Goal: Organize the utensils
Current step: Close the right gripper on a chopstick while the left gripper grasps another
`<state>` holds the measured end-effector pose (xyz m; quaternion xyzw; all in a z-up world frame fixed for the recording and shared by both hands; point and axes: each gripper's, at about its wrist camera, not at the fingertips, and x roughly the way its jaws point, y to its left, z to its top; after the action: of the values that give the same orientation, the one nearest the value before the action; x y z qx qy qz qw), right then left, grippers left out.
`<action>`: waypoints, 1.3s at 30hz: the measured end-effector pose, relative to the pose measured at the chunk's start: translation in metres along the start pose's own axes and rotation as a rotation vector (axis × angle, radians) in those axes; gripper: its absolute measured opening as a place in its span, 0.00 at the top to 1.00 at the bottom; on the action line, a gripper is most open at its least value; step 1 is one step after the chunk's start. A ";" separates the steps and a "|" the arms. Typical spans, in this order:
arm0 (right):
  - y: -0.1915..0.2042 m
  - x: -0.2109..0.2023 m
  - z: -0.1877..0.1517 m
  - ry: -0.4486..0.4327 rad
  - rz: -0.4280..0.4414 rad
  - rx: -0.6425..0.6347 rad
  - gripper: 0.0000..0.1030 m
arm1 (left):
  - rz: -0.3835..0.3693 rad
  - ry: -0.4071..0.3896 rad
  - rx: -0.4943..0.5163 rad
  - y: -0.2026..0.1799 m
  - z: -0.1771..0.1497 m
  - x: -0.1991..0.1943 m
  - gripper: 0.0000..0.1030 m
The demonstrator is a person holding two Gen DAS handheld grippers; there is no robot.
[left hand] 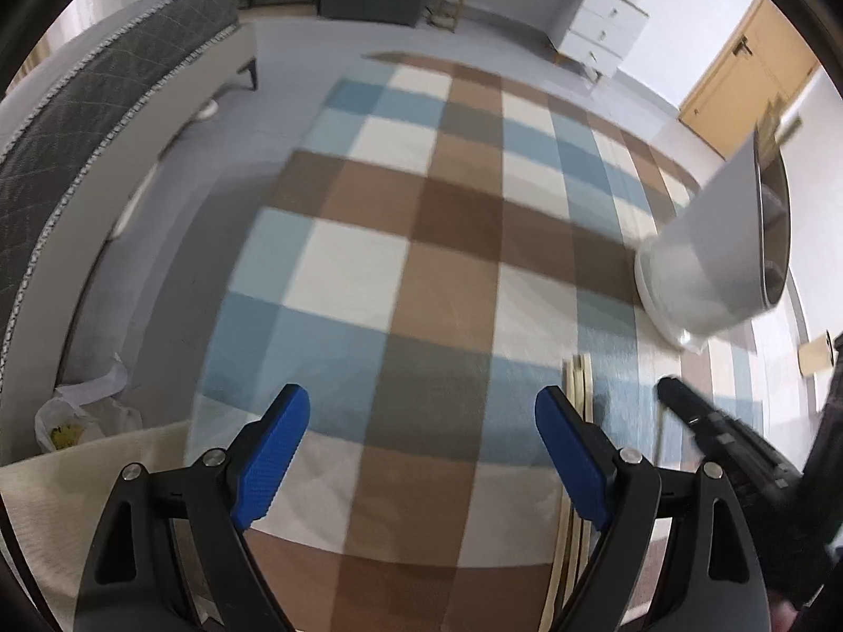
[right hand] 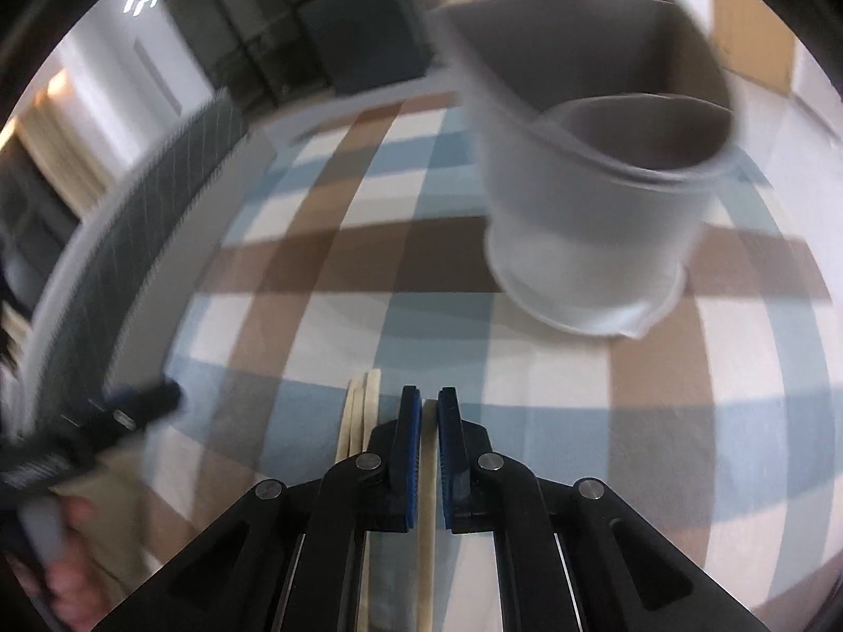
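Note:
A white two-compartment utensil holder [right hand: 595,210] stands on the checked tablecloth; it also shows at the right of the left wrist view [left hand: 711,258]. Pale wooden chopsticks [right hand: 363,421] lie on the cloth just left of my right gripper [right hand: 429,411], which is shut on one pale chopstick [right hand: 428,500] running back between its blue pads. The chopsticks also show in the left wrist view [left hand: 577,384]. My left gripper [left hand: 421,416] is open and empty above the cloth, left of the chopsticks. The right gripper's black body [left hand: 737,437] shows there too.
The checked blue, brown and white tablecloth [left hand: 411,242] covers the table. A grey bed [left hand: 105,121] lies to the left. A white drawer unit [left hand: 600,26] and a wooden door [left hand: 748,68] stand behind. A plastic bag [left hand: 84,416] lies on the floor.

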<state>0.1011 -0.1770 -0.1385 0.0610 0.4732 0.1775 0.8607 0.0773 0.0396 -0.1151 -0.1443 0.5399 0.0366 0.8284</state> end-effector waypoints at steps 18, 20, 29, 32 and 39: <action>-0.058 -0.053 -0.004 -0.183 0.185 0.296 0.94 | -0.050 0.114 0.227 -0.054 -0.051 0.015 0.18; -0.059 -0.056 -0.005 -0.193 0.179 0.302 0.94 | -0.020 0.128 0.245 -0.055 -0.056 0.019 0.18; -0.059 -0.079 -0.008 -0.250 0.161 0.251 0.94 | 0.074 0.171 0.237 -0.057 -0.065 0.025 0.19; -0.064 -0.086 -0.008 -0.266 0.168 0.270 0.94 | 0.107 0.176 0.244 -0.064 -0.063 0.028 0.19; -0.066 -0.093 -0.008 -0.283 0.177 0.280 0.94 | 0.122 0.177 0.226 -0.069 -0.047 0.031 0.34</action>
<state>0.0650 -0.2730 -0.0875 0.2455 0.3603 0.1748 0.8828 0.0635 -0.0425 -0.1474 -0.0197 0.6193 0.0128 0.7848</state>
